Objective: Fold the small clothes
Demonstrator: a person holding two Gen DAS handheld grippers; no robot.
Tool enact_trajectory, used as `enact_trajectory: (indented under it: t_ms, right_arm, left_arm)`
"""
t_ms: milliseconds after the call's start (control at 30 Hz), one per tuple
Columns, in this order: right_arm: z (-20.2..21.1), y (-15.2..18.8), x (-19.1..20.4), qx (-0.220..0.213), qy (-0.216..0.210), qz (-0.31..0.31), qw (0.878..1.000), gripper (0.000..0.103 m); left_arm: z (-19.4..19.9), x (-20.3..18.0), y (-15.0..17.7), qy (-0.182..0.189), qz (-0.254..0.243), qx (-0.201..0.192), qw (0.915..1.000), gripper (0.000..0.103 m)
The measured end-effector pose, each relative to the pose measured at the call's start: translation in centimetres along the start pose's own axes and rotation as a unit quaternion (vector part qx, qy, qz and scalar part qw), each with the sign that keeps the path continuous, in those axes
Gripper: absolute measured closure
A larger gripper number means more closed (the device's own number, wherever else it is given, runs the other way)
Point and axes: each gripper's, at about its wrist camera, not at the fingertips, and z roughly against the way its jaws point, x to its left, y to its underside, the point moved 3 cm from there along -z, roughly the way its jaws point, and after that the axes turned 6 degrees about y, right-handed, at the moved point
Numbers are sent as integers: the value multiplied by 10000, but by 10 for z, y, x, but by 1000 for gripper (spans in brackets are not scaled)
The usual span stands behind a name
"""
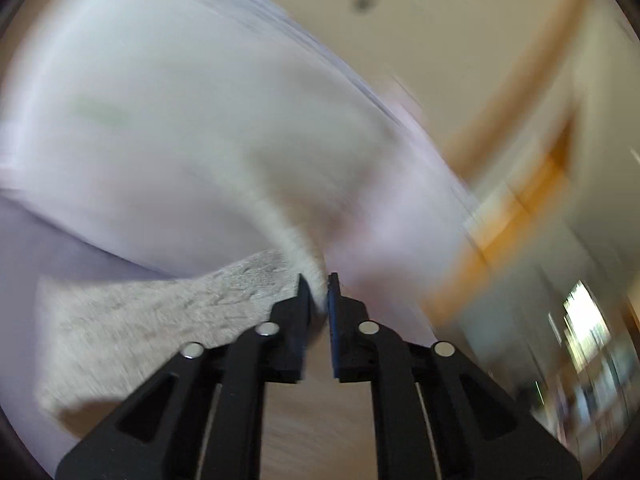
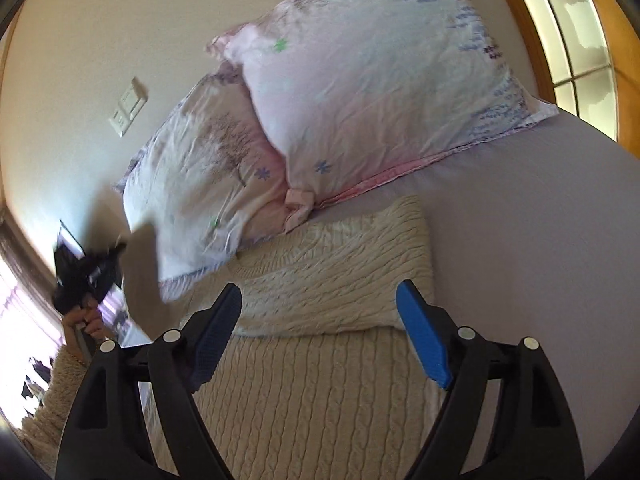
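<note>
A cream cable-knit sweater (image 2: 320, 340) lies on the lilac bed sheet (image 2: 540, 260), its far part folded over toward the pillows. My right gripper (image 2: 320, 332) hovers open and empty just above it. In the blurred left wrist view my left gripper (image 1: 319, 294) is shut on a cream knit edge of the sweater (image 1: 160, 328), which trails off to the left. The left gripper also shows in the right wrist view (image 2: 86, 280), far left, held in a hand and raised beside the bed.
Two floral pillows (image 2: 360, 100) lean at the head of the bed, touching the sweater's far edge. A wall switch plate (image 2: 128, 106) is on the cream wall. A wood-framed window (image 2: 568, 40) is at the upper right.
</note>
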Motion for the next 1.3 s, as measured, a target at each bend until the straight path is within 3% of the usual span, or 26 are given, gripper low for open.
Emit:
enact_trajectory:
  t_ms: [33,100,167,333,467,567,700,800,900,933,967,1000,1033,1067,1100,1167,1300]
  right_arm:
    - [2,3,1,44,-15,47,10000,22]
    - [12,9,1,125,-105,136,9998,20]
    - [30,19,-4,180,-190,260,9993,13]
    - [69,56,-26,582,-696,356,9952,12]
    - [92,101,-43,1193,-1286,194,9843,12]
    - [97,137,-62,1636,-1518,-109,9747,12]
    - [76,173,-95,1908,-1560,-956,9644,19]
    - [63,188,-103,1926,-1883,-1351,9535,28]
    - [51,199,-99,1941,-2191,-1500,9444,31]
    - [50,200,-98,1947,-2260,-1532,9421,36]
    - [46,201,-96,1956,-2335,-1552,9398,40]
    - [45,203,-94,1968,-2423,-1552,9373,56]
    - [43,204,-88,1995,-2557,-1480,9343,79]
    - [44,205,-82,2009,-2651,-1367,9331,90]
    - [48,203,-76,1978,-2711,-1214,9342,95]
    - [58,191,-67,1879,-2845,-1044,9343,95]
    - [79,133,-39,1241,-3140,-600,9394,95]
  left_arm:
    - [-20,-20,19,275,-128,393,9988,69]
    - [-40,-49,62,645,-291,1101,9914,52]
    - [-27,-62,96,699,-496,1367,9869,50]
    - [61,-51,146,283,-756,1301,9882,37]
    - [154,-22,192,8,-271,1095,9936,31]
    - [200,5,233,-178,308,1067,9937,26]
    - [204,37,278,-161,982,1176,9881,25]
    - [189,50,294,-77,1225,1336,9834,26]
    - [179,55,301,81,1396,1259,9821,26]
    - [176,56,301,132,1454,1219,9818,26]
    - [174,58,302,223,1545,1141,9811,26]
    - [172,59,302,328,1640,1085,9799,33]
    - [166,57,301,389,1689,1091,9788,49]
    - [160,56,304,462,1796,1199,9753,61]
    - [156,55,305,487,1856,1287,9730,90]
    - [150,51,306,496,1930,1449,9692,96]
    - [152,22,266,883,1603,1104,9769,97]
